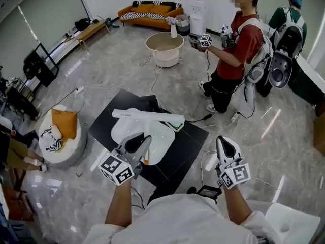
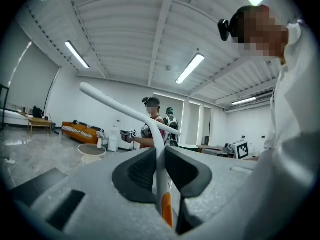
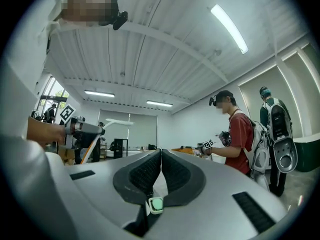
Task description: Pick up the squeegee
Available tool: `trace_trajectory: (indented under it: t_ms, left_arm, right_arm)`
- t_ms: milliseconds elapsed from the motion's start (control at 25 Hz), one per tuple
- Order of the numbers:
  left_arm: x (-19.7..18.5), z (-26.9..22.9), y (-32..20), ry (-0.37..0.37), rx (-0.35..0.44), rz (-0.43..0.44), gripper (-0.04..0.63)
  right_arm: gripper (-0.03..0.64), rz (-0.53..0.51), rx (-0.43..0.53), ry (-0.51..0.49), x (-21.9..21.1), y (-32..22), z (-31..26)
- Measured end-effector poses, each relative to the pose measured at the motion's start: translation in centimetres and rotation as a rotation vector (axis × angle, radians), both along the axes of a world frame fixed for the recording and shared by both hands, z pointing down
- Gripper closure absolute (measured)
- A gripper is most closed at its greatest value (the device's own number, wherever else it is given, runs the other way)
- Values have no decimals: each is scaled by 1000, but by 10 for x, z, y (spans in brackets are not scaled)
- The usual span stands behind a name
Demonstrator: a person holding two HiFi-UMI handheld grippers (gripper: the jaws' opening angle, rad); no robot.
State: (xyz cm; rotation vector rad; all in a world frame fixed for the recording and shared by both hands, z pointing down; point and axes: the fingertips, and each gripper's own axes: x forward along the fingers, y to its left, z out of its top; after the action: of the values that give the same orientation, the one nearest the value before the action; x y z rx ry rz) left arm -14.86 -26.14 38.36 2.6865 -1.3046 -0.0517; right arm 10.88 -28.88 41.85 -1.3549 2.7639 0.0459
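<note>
The squeegee is white, with a long straight blade and a thin stem that turns orange near its grip end. My left gripper is shut on that stem and holds it up in the air, the blade crosswise above a white table. In the left gripper view the stem runs up between the two dark pads and the blade slants across above them. My right gripper is raised at the right, shut, with nothing between its pads. From the right gripper view, the left gripper and the squeegee show far left.
Below stands a white rounded table on a black mat. A person in a red shirt stands ahead holding grippers, another person behind. A beige tub, an orange sofa, a white pouf and floor cables are around.
</note>
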Motion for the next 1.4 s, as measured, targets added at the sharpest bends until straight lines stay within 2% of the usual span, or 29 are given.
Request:
trace_trajectory:
  t_ms: [280,560,800,1400]
  left_arm:
    - [-22,-26,22,32,187,-90,526]
    - [-28,-14,34,19,262,-148,526]
    - [-30,13,30,49,218,-173,526]
    - [-30,10,31,77,214,-157,526]
  right_arm:
    - [603,-46,28,13,-16,-7,-12]
    - [603,-56,28,24,-21,-13,-15]
    - [603,-53,9,26,-23,-12,-11]
    - [603,-63,-25,18,-25,-5,-6]
